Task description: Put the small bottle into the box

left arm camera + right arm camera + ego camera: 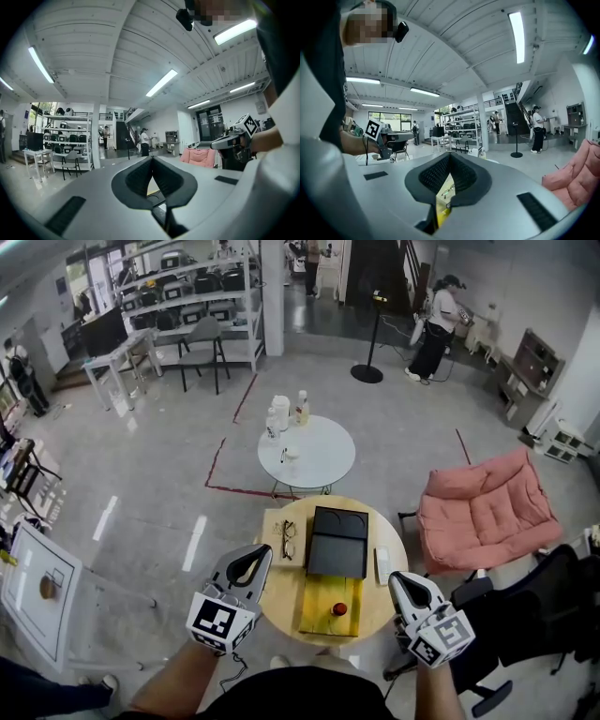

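Small red-topped bottle [339, 608] stands on yellow board [319, 613], just beside open black box [337, 542], on round wooden table [279, 594]. Left gripper [264, 551] and right gripper [395, 578]: jaws together, empty.

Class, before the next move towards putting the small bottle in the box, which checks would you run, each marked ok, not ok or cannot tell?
1. Left gripper empty: ok.
2. Right gripper open for grasping: not ok, jaws together, empty.
3. Small bottle unobstructed on yellow board: ok.
4. Black box open: cannot tell.
5. Glasses apart from box: ok.
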`<state>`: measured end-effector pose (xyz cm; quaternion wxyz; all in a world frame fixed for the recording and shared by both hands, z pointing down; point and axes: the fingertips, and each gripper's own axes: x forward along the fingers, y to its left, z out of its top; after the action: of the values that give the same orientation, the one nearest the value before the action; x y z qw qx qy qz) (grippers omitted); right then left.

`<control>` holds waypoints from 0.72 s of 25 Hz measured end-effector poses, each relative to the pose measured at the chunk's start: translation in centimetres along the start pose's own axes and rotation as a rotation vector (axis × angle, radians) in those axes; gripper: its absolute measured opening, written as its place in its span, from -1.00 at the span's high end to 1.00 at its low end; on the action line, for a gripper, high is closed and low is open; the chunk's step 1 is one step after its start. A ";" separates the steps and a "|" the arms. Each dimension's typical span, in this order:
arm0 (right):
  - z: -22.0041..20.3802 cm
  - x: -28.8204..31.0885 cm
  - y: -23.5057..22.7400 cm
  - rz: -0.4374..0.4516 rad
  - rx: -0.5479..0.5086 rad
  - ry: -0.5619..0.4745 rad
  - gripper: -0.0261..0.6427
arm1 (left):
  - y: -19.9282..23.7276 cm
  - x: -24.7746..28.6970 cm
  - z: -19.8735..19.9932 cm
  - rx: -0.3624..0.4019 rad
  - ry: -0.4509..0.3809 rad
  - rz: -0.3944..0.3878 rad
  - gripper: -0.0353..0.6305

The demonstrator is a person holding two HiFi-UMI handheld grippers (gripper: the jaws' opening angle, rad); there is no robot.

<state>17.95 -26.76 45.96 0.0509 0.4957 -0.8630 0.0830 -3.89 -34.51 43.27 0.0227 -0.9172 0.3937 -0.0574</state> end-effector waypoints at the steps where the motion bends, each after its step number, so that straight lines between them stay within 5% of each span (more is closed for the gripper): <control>1: 0.4 -0.2 0.1 0.000 -0.006 -0.006 0.88 | 0.0 -0.2 0.1 0.001 -0.003 0.002 0.84; 18: 0.4 -0.6 2.2 -0.020 0.008 -0.019 0.89 | 0.1 -2.7 0.5 -0.001 -0.027 0.001 0.84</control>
<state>16.38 -25.19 45.28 0.0416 0.5052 -0.8582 0.0809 -5.75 -32.56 42.54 0.0275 -0.9177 0.3937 -0.0448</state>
